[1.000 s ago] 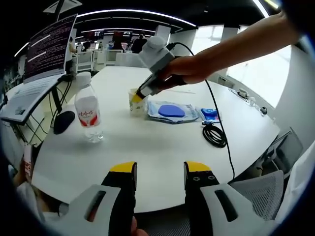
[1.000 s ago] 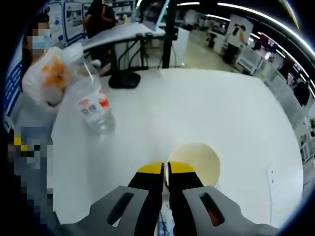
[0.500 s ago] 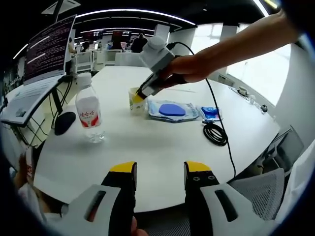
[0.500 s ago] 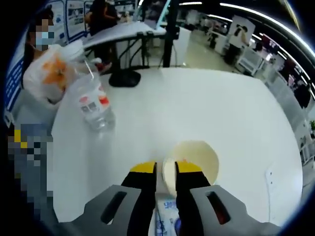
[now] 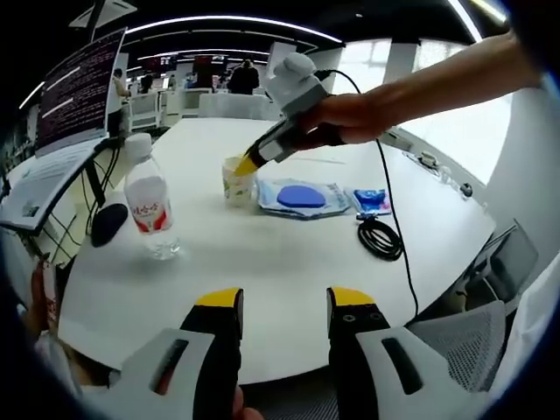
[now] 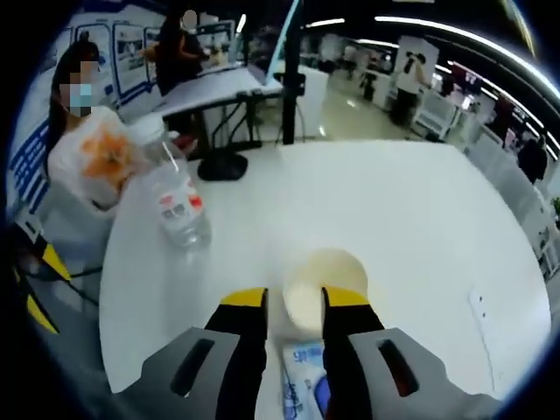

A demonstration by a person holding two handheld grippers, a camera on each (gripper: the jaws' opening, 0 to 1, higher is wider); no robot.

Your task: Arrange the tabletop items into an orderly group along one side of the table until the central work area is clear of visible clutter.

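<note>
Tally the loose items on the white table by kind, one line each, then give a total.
Water bottle: 1
Paper cup: 1
Clear packet with a blue disc: 1
Small blue packet: 1
Coiled black cable: 1
Total: 5

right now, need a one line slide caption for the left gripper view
Right gripper meets the paper cup beside a water bottle, blue packets and a coiled cable.

Pale yellow cup (image 6: 324,278), red-labelled bottle (image 5: 150,206)
</note>
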